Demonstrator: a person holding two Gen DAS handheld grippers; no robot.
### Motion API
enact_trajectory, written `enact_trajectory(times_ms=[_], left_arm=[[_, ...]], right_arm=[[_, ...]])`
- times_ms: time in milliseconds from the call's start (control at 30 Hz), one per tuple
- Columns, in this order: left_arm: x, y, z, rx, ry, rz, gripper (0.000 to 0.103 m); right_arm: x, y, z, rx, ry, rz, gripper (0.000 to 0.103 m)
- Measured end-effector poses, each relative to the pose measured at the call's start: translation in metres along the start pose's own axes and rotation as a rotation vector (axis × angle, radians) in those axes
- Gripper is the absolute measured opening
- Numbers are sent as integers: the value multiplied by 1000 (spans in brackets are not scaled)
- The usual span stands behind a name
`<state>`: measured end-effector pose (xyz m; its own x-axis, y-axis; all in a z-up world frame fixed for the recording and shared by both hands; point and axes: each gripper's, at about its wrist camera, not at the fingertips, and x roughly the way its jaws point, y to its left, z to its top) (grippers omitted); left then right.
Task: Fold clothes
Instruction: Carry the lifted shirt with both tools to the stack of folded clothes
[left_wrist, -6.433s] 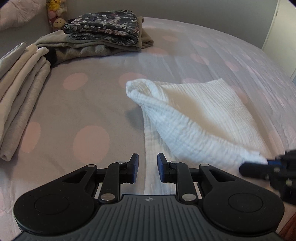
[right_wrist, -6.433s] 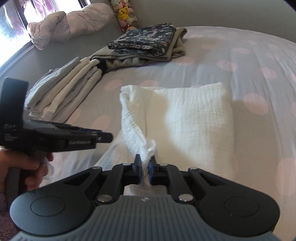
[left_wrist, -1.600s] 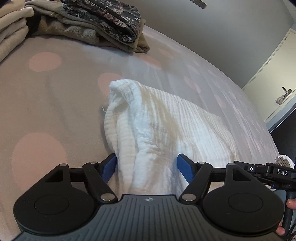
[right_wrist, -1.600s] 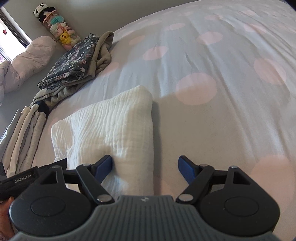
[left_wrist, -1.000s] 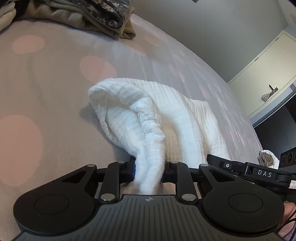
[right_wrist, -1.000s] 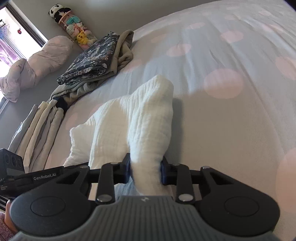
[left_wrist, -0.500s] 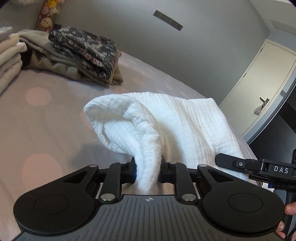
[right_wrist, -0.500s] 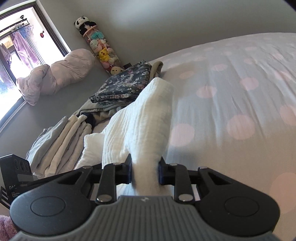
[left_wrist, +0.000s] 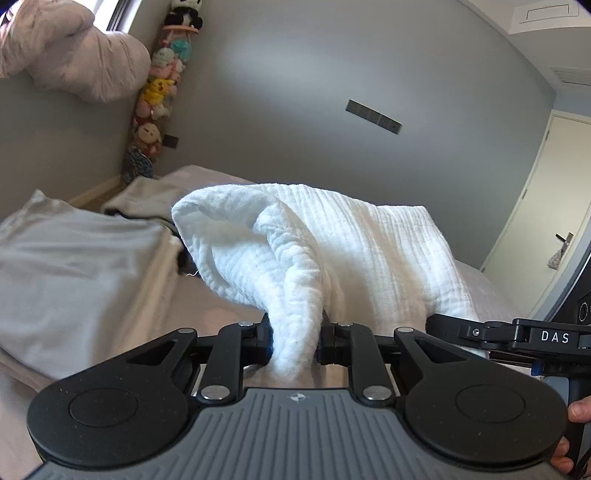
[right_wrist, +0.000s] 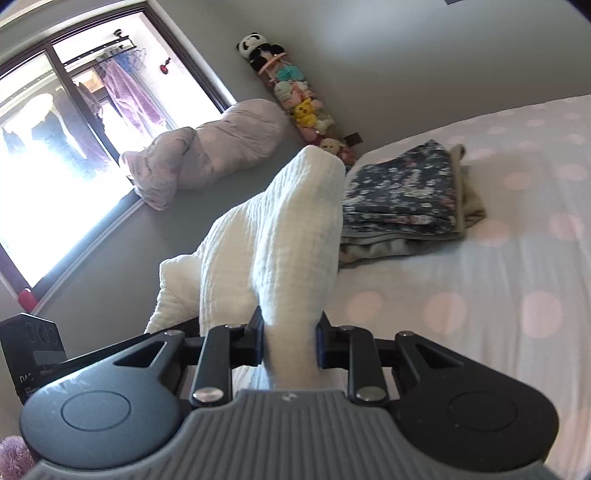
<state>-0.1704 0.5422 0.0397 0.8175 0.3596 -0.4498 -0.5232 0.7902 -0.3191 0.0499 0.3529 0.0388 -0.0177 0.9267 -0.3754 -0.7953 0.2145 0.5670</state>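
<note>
Folded white muslin cloth (left_wrist: 369, 236) held above the bed (right_wrist: 480, 280), pinched by left gripper (left_wrist: 295, 338) and right gripper (right_wrist: 290, 341); folding apparently complete (placement beside floral stack (right_wrist: 402, 195) likely remains).

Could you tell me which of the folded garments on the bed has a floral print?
The dark floral garment, topmost on the far pile over a plain beige one; the others are plain.
</note>
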Motion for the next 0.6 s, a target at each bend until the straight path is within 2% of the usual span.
enact_trajectory(times_ms=[133, 300, 433, 600], left_arm=[[-27, 42, 39, 36, -12, 88, 17], [-42, 92, 89, 80, 23, 184, 17], [-25, 115, 124, 146, 80, 260, 17], [15, 147, 146, 194, 152, 294, 17]], right_arm=[[48, 45, 9, -11, 21, 83, 28], [117, 83, 19, 5, 79, 163, 29], [165, 97, 23, 40, 124, 192, 29], [211, 91, 29, 82, 145, 174, 29]])
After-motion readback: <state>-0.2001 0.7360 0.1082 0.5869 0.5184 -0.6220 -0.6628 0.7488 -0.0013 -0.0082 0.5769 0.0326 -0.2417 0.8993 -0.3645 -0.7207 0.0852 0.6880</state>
